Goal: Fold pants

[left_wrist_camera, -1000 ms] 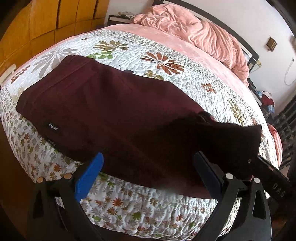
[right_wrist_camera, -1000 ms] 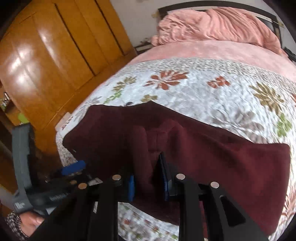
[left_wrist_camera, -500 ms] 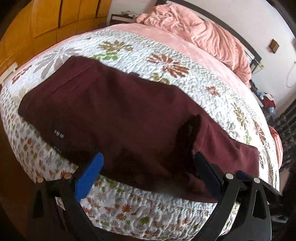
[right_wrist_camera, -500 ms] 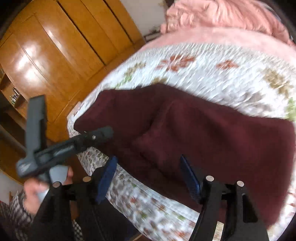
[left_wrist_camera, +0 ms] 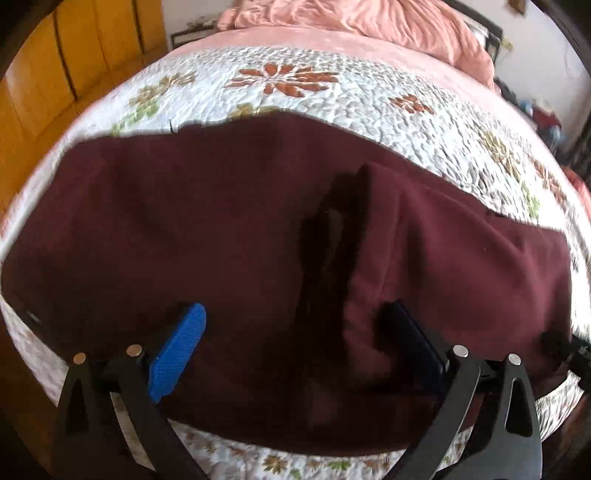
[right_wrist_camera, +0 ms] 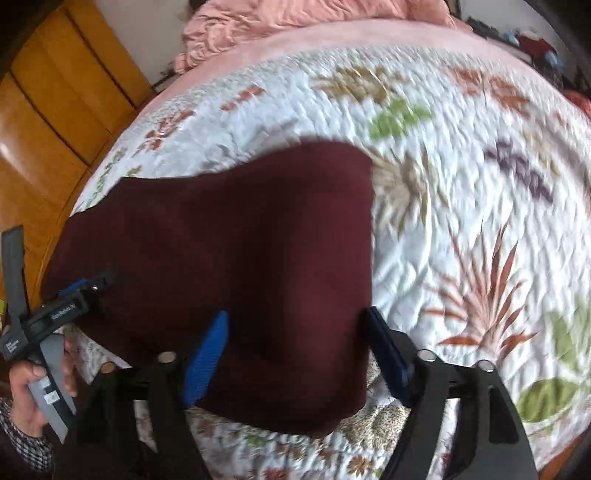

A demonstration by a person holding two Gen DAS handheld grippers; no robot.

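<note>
- Ahead of the left gripper (left_wrist_camera: 295, 347), the maroon pants (left_wrist_camera: 229, 236) lie spread across the floral quilt (left_wrist_camera: 369, 99), filling the space between and beyond its two blue pads.
- This gripper is released: its jaws stand wide apart with nothing between the pads, and whether the pads touch the cloth cannot be told.
- Just beyond its right-hand pad, a raised fold of the pants runs away from the gripper, with a dark shadowed crease on the fold's left side.
- Far beyond the gripper, a crumpled pink blanket (left_wrist_camera: 369, 22) sits at the head of the bed; off to its left stands a wooden wardrobe (left_wrist_camera: 55, 85).
- Ahead of the right gripper (right_wrist_camera: 299, 350), the end of the pants (right_wrist_camera: 240, 240) lies on the quilt (right_wrist_camera: 461, 203), its straight edge running away from the gripper just inside the right-hand pad.
- The right gripper is also released, jaws spread wide over the cloth and gripping nothing.
- To the right of that gripper there is bare quilt with large leaf prints.
- To its left, the left gripper (right_wrist_camera: 99, 280) shows from the side, held in the person's left hand (right_wrist_camera: 33, 384), its tip over the near edge of the pants.
</note>
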